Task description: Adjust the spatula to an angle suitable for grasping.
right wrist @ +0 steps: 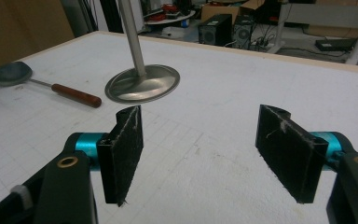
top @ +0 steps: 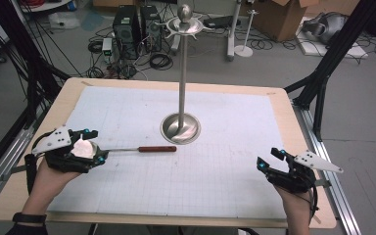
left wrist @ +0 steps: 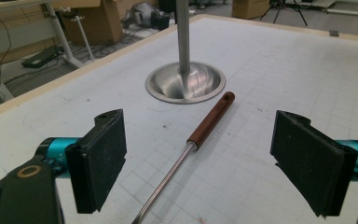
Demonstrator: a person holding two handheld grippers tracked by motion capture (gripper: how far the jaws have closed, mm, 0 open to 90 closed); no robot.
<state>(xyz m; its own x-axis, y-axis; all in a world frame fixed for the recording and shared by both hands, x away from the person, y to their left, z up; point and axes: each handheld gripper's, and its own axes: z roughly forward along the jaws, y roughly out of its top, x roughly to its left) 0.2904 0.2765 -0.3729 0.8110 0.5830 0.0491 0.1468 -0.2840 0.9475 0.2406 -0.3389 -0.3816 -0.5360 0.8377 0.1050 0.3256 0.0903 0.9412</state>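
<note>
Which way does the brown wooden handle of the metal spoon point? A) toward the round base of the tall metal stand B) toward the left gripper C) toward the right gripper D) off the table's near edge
A: the metal spoon with the brown wooden handle lies flat with its bowl under the open left gripper, and the handle end stops just short of the tall metal stand's round base, not touching it.

High view looks down; both gripper views share the stand (left wrist: 185, 81)
</note>
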